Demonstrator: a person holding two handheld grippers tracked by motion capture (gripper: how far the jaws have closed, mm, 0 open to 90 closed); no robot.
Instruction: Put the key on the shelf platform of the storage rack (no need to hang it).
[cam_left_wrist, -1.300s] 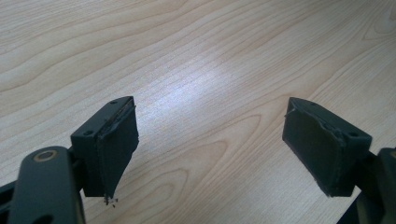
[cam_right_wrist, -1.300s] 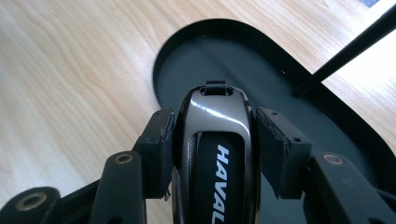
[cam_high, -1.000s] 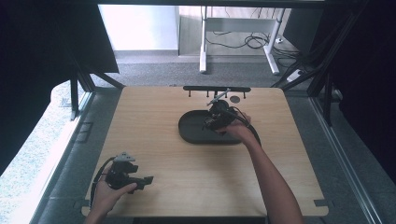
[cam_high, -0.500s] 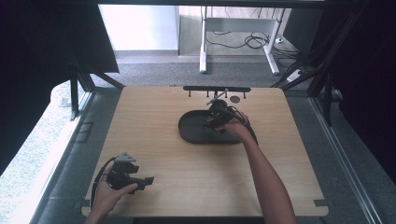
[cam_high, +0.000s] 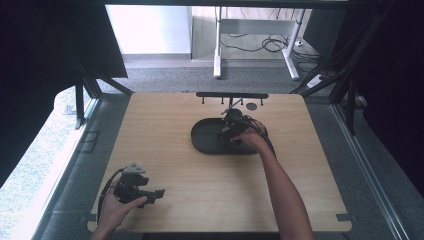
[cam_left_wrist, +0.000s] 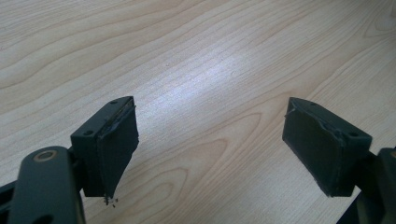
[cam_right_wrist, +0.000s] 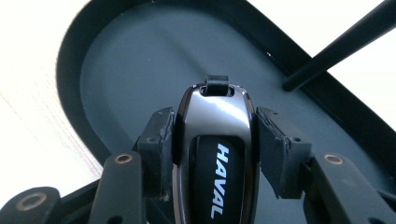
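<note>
A pale wood-grain desk (cam_high: 165, 150) is standing over grey carpet, with a white desk frame and loose cables lying on the floor beyond its far edge. Near the middle of the desk a dark oval tray with a raised rim (cam_high: 202, 142) is sitting, and just behind it a slim black rail with short pegs (cam_high: 210, 94) is running along the far edge.

The right claw (cam_high: 229, 131) is hovering over the tray, pinching a glossy black-and-silver car key fob (cam_right_wrist: 215, 140) by its two long sides. The step in hand looks like setting the fob down into the tray: in the right gripper view the tray's flat floor (cam_right_wrist: 135, 70) is lying directly beneath the fob. The next move is likely calling for a short, gentle descent until the fob is resting on the tray floor, and only then a spreading of the jaws, keeping clear of the thin black rod (cam_right_wrist: 336, 46) that is crossing the tray's rim.

The fob is rounded and shiny, with a silver surround, a black centre panel reading HAVAL in white letters, and a small black loop at its tip.

The left claw (cam_left_wrist: 210, 144) is idling near the desk's front left corner, its jaws spread wide over bare wood, holding nothing.
</note>
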